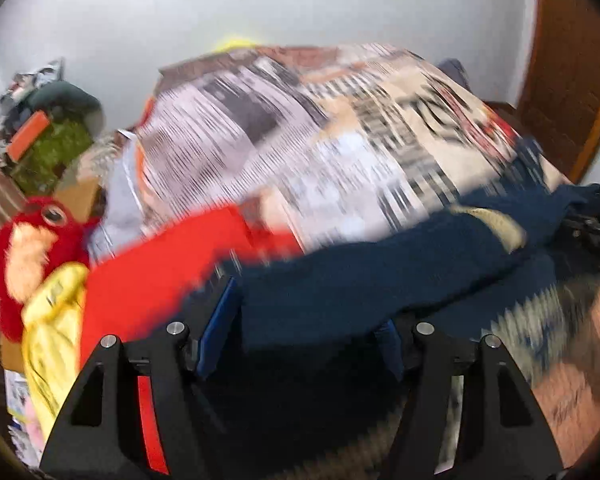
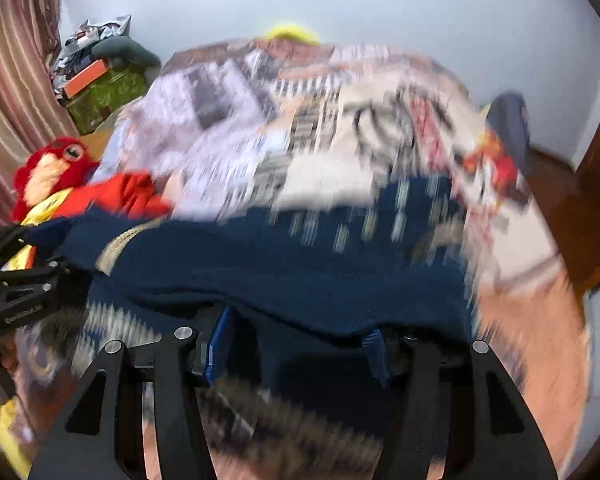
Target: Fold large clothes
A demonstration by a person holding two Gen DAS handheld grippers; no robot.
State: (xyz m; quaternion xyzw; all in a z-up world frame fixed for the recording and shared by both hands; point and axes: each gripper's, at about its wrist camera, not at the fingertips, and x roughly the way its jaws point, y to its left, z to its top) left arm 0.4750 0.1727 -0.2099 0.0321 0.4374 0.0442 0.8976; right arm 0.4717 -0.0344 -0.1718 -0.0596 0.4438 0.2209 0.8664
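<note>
A dark navy garment (image 1: 380, 280) with a beige collar strip stretches across the bed between both grippers; it also shows in the right wrist view (image 2: 280, 272). My left gripper (image 1: 300, 344) has its blue pads wide apart with the navy cloth draped over and between them; motion blur hides any grip. My right gripper (image 2: 296, 348) stands the same way, cloth over its pads. The right gripper shows at the right edge of the left wrist view (image 1: 596, 236), the left gripper at the left edge of the right wrist view (image 2: 20, 280).
A patterned bedspread (image 1: 320, 128) covers the bed. A red cloth (image 1: 160, 272), a yellow cloth (image 1: 52, 320) and a red plush toy (image 1: 24, 248) lie at the left. A cluttered box (image 1: 48, 140) stands by the wall. A wooden door (image 1: 568, 80) is at the right.
</note>
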